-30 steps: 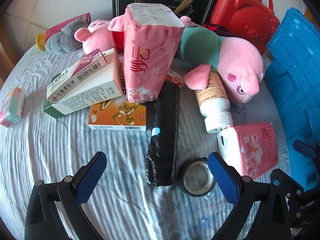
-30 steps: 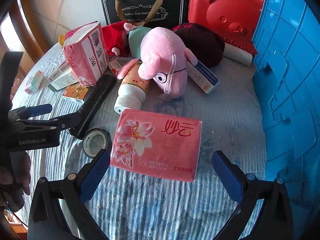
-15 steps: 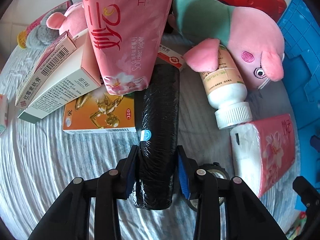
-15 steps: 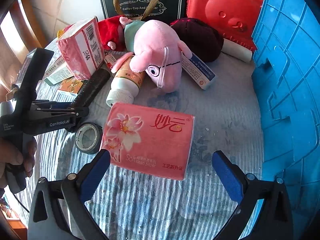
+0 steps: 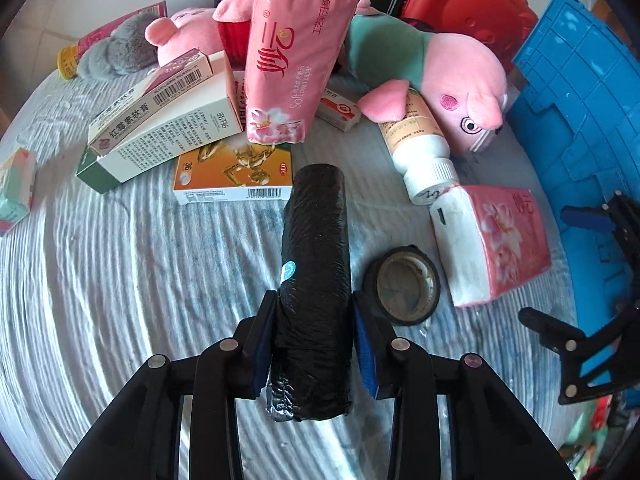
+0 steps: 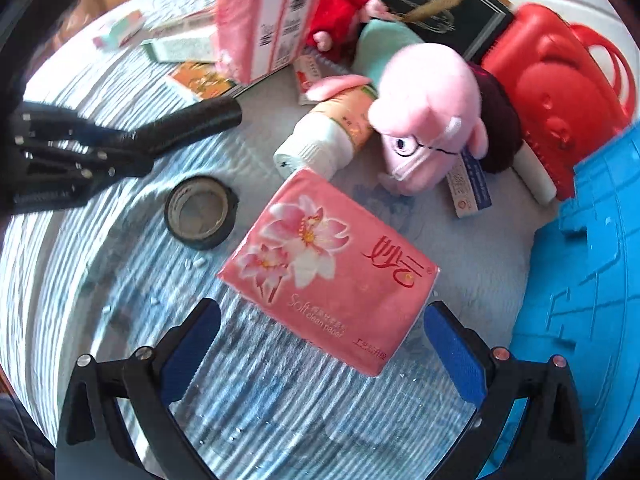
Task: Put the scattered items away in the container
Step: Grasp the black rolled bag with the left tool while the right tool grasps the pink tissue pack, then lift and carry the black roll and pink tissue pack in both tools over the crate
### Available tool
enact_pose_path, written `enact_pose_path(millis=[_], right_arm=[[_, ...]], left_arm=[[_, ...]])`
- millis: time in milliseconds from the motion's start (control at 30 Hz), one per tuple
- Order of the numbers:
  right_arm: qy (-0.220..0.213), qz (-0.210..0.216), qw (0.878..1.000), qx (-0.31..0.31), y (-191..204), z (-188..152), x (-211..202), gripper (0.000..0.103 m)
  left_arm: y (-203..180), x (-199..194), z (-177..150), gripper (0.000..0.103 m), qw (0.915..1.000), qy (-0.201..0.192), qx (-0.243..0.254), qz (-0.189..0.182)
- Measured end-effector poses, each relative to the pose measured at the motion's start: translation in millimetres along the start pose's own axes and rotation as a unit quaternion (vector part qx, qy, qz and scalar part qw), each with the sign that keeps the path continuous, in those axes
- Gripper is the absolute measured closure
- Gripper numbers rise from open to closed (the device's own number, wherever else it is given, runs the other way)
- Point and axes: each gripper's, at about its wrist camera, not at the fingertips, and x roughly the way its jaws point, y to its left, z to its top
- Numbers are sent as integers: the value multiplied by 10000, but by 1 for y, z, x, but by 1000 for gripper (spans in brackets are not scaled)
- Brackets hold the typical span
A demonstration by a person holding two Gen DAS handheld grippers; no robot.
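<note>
Black roll [image 5: 314, 264] clamped in left gripper [image 5: 314, 344]; right gripper [image 6: 320, 344] gapes.

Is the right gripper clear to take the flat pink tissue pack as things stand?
Probably yes. The right gripper is open with the flat tissue pack just ahead of its fingers, nothing lying on it; only the white bottle touches its far corner.

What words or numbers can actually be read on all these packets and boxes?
"Soft clean paper": flat pink tissue pack.
"Soft clean paper": upright pink tissue pack.
"36" and "OTC": orange medicine box.
"红霉素软膏": long white box.
Small print on the white bottle, the barcode digits and the black gift bag is too small or blurred to read.
</note>
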Motion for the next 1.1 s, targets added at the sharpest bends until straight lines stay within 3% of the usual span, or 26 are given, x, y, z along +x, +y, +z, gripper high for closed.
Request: enact_pose_path(millis=[133, 267, 500, 700, 833, 933, 1000, 1100], right_arm=[[103, -424, 9914, -1236, 22, 4, 8, 0], [273, -639, 9774, -1997, 26, 6, 26, 0], [394, -231, 9679, -2470, 17, 13, 58, 0], [333, 157, 9685, -2465, 6, 13, 71, 0], [409, 176, 9691, -2427, 3, 12, 73, 0], [565, 276, 9764, -2066, -2, 14, 72, 1], [538, 395, 9824, -1742, -7, 14, 66, 9], [518, 425, 9889, -1324, -12, 8, 58, 12]], left_arm=[[8, -27, -15, 69, 9998, -163, -103, -93], [24, -49, -27, 69, 9993, -303, -202, -130], [46, -67, -41, 69, 9982, -438, -377, -146], [55, -73, -50, 69, 9979, -438, -463, -81], [60, -71, -51, 69, 9974, -474, -533, -130], [62, -72, -48, 69, 9963, -500, -662, -220], [63, -76, -46, 69, 9950, -559, -766, -323], [60, -87, -44, 69, 9940, -678, -765, -395]])
